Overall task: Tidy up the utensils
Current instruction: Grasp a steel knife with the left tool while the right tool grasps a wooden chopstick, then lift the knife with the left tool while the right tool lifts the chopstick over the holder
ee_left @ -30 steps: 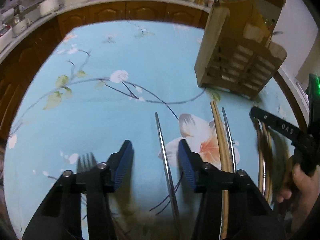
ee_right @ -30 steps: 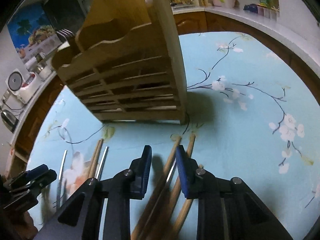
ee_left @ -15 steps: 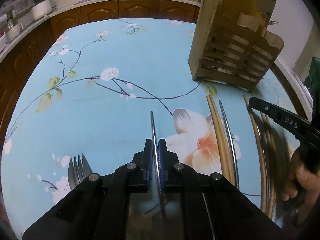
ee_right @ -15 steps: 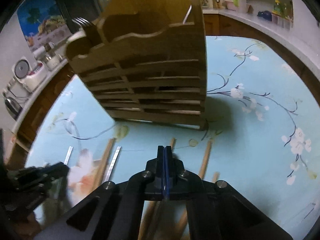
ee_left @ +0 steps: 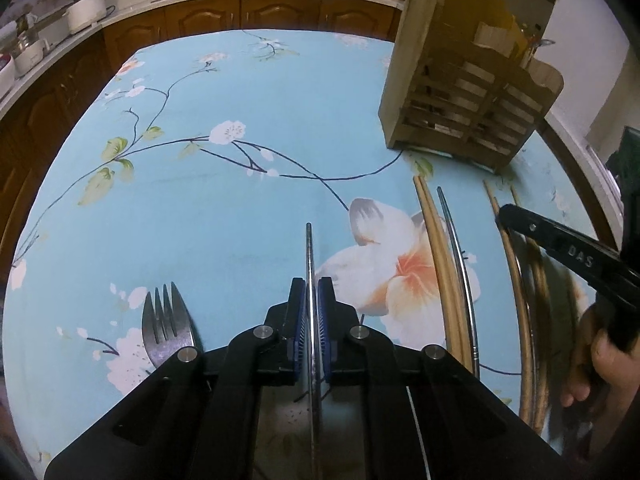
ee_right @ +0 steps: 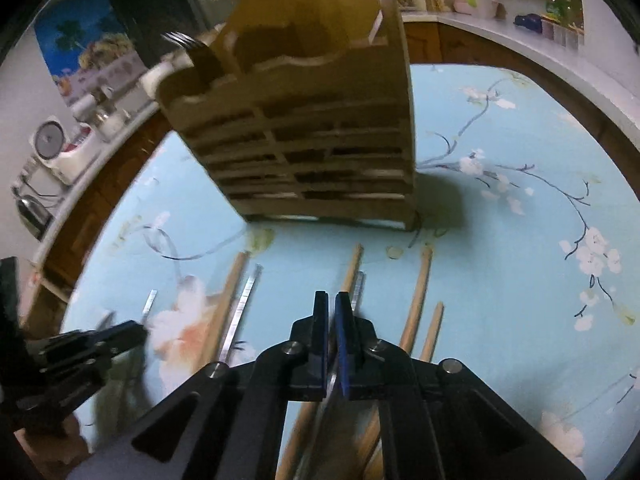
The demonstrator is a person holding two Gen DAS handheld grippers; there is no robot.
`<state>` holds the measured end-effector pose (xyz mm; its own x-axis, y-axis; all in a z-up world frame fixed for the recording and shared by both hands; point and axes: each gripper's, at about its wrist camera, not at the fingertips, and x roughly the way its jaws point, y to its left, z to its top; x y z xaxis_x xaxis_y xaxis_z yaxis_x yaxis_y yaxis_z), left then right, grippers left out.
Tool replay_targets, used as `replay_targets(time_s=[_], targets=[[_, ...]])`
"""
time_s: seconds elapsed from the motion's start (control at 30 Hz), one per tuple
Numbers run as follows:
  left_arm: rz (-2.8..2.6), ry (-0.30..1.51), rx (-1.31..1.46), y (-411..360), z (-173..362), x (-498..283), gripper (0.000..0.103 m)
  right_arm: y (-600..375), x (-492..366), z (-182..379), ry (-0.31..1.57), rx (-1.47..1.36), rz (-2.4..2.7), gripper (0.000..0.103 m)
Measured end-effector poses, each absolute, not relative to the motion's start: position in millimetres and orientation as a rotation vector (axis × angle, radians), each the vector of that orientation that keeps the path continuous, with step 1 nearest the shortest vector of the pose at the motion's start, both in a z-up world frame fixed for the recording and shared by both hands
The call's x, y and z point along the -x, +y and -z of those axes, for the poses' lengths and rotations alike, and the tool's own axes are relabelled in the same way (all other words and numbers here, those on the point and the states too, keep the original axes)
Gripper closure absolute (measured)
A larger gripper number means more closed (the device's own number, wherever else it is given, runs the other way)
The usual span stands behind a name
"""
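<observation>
Fork (ee_left: 166,322) left of chopstick (ee_left: 309,256) (flat)

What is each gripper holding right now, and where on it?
The left gripper pinches a metal chopstick partway along its shaft. The right gripper is closed on another metal chopstick, also along its shaft.

Blue floral tablecloth (ee_left: 240,208), seemingly tan rack (ee_left: 468,108)

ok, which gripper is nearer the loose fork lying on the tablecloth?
Left. The left gripper, shut on a metal chopstick, sits right beside the fork. The right gripper is off among the wooden chopsticks near the holder.
</observation>
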<state>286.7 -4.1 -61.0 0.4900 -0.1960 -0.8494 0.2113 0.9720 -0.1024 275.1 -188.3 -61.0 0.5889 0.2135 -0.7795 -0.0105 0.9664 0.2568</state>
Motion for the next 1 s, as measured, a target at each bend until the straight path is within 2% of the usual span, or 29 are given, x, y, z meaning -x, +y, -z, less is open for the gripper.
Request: replay_targets(time_s=[0.03,0.07,0.3,0.33,0.4,0.57,1.0], targets=[[0.248,1.03,-0.023,-5,61,-287,0.094,-188,-277,64,0.932,-0.234,-0.134,0.096],[0.248,1.03,-0.031,-6,61,-288,0.093,-187,-280,66,0.937,-0.225,-0.124,0.09],[0.257,1.022,-0.103,-19,63,-297,0.089,-181,-301,65,0.955,-0.165,-0.116,0.091],[0.259,1.017,-0.11,-20,63,-297,0.09,-182,-303,66,0.952,-0.149,-0.116,0.093],[0.263,1.009,-0.117,-21,63,-297,0.099,-181,-305,66,0.946,-0.13,-0.112,0.093],[0.301,0.992,-0.047,-10,57,-290,0.099,-183,-293,64,0.934,-0.187,-0.148,0.096],[0.399,0.834,0.135,11,-19,-249,0.099,-200,-222,-12,0.734,-0.314,-0.259,0.098]])
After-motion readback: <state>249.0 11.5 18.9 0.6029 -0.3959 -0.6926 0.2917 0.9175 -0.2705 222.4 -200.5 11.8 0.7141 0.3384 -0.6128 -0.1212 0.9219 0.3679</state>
